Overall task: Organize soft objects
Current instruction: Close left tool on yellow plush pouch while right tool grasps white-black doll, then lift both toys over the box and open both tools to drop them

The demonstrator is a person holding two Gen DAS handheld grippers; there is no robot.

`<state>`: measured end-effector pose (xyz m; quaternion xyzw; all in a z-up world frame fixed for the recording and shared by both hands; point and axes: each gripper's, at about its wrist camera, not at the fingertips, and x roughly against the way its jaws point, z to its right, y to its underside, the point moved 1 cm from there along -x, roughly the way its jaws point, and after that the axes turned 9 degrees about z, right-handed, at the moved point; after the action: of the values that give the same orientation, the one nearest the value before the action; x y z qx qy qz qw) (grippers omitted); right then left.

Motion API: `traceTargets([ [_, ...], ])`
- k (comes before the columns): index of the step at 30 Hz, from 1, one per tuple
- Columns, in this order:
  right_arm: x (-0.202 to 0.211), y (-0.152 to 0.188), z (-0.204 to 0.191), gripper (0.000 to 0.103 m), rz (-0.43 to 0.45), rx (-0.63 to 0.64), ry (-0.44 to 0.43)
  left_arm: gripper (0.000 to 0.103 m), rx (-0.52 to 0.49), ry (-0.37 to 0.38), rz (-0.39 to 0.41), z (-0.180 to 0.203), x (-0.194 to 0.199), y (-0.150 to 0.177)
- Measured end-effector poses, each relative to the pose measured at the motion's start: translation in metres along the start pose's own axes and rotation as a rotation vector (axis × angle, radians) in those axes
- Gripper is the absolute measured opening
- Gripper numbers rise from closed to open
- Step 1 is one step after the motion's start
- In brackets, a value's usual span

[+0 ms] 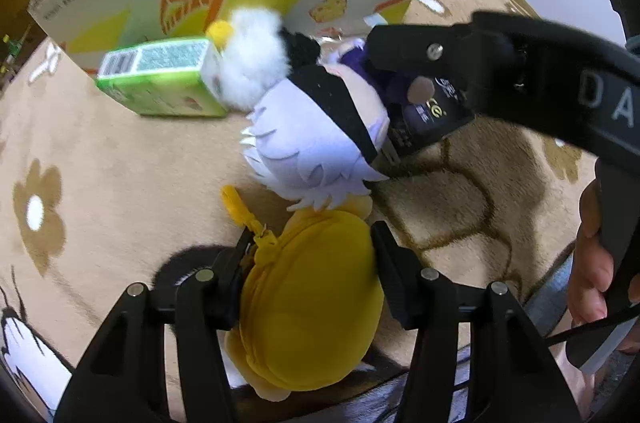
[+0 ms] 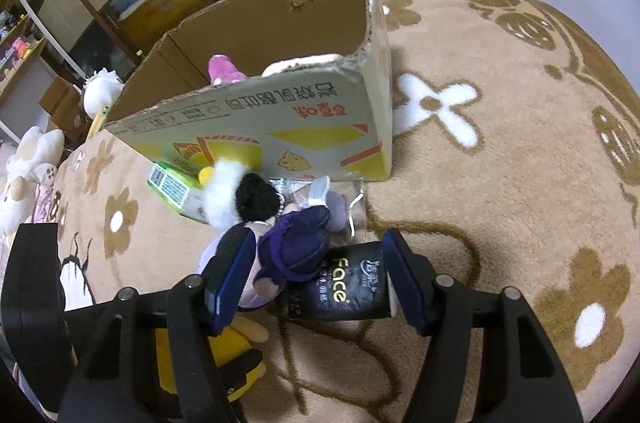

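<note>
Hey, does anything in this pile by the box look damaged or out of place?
Yes. The cardboard box has a torn, ragged top rim near its right corner and a small puncture in its far wall. Also, a green carton and a black "Face" packet lie among the plush toys; neither looks soft.

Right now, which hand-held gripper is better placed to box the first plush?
Left. The left hand-held gripper already straddles the yellow plush. The right hand-held gripper is open over the purple doll and black pack.
</note>
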<state>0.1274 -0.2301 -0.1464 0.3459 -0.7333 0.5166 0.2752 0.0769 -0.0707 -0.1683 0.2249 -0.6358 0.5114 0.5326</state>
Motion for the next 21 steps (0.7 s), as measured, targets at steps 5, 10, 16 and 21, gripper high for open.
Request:
traceTargets([
  [5, -0.009, -0.002, -0.01, 0.05, -0.014, 0.029, -0.049, 0.053, -0.005, -0.032, 0.032, 0.002, 0.012, -0.001],
  [10, -0.007, 0.0, -0.017, 0.034, -0.004, 0.051, -0.055, 0.052, -0.009, -0.069, 0.051, -0.002, 0.019, -0.002],
  [16, 0.016, -0.006, -0.018, 0.027, 0.084, 0.06, -0.032, 0.052, -0.002, -0.115, 0.138, -0.014, 0.041, -0.006],
  [21, 0.035, -0.012, -0.016, 0.025, 0.141, 0.066, -0.012, 0.051, 0.014, -0.166, 0.234, -0.026, 0.067, -0.011],
])
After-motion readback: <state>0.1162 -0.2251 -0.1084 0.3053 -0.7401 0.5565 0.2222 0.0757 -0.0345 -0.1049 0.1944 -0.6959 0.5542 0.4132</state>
